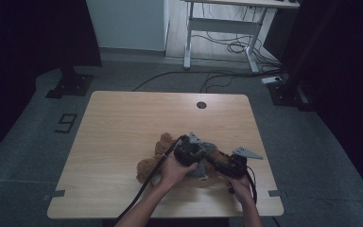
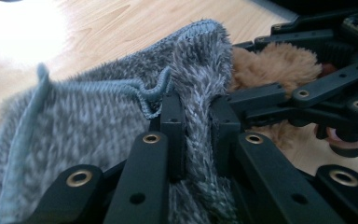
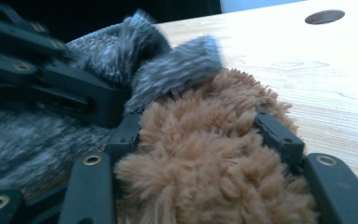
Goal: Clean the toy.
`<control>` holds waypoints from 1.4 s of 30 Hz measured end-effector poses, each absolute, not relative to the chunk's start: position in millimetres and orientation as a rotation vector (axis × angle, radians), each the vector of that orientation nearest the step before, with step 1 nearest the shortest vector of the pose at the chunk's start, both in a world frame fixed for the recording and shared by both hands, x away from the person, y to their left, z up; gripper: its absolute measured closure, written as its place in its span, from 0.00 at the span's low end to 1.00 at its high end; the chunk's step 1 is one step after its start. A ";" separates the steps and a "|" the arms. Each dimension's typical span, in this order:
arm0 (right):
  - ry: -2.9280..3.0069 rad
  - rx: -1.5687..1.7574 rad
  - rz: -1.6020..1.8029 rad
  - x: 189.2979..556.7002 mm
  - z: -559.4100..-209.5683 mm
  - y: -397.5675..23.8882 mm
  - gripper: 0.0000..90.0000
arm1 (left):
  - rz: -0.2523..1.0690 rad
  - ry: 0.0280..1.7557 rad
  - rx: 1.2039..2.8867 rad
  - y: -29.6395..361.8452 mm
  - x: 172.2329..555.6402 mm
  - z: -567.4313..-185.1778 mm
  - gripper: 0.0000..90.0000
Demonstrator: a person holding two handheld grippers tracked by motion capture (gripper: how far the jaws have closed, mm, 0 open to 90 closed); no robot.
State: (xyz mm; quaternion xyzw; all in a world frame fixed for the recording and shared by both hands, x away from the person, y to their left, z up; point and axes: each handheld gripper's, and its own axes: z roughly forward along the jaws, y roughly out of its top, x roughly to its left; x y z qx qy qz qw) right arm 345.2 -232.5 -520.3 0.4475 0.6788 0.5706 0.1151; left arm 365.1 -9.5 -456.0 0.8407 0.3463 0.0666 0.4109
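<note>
Left gripper (image 2: 196, 126): jaws clamped on grey fuzzy cloth (image 2: 98, 116). Right gripper (image 3: 200, 140): jaws clamped on brown plush toy (image 3: 205, 158). Both over wooden table (image 1: 123, 123).

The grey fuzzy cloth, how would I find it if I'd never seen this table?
Look at the wooden table, near its front edge where the two hands meet. The left gripper pinches a fold of the grey fuzzy cloth, right beside the brown teddy that the right gripper holds. The cloth is grey, flat and has a stitched hem; the teddy is brown and curly.
</note>
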 end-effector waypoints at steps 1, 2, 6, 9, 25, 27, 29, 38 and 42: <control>1.988 1.311 1.675 345.2 -520.3 -232.3 0.48 | 0.158 0.876 2.104 -4.9 365.1 -456.2 0.88; 1.989 1.306 1.675 345.1 -520.2 -232.1 0.48 | 0.162 0.874 2.102 -1.5 363.8 -455.7 0.88; 2.008 1.289 1.667 343.7 -518.2 -233.8 0.44 | 0.210 0.859 2.094 5.5 356.1 -453.2 0.88; 2.019 1.287 1.665 343.8 -518.0 -236.8 0.38 | 0.234 0.854 2.069 11.4 349.8 -453.4 0.88; 2.248 1.143 1.644 340.7 -522.4 -248.8 0.18 | 0.251 0.859 2.035 22.8 341.9 -455.9 0.88; 2.252 1.130 1.622 339.7 -522.0 -244.8 0.23 | 0.266 0.861 2.039 21.8 341.8 -453.8 0.88; 2.251 1.131 1.600 339.1 -520.6 -241.6 0.28 | 0.265 0.866 2.034 19.7 341.9 -449.4 0.88; 2.226 1.155 1.539 338.0 -516.3 -229.9 0.32 | 0.278 0.740 2.077 -33.5 335.0 -427.4 0.88; 2.216 1.163 1.533 337.4 -516.0 -229.2 0.32 | 0.270 0.764 2.139 -49.5 346.0 -440.9 0.88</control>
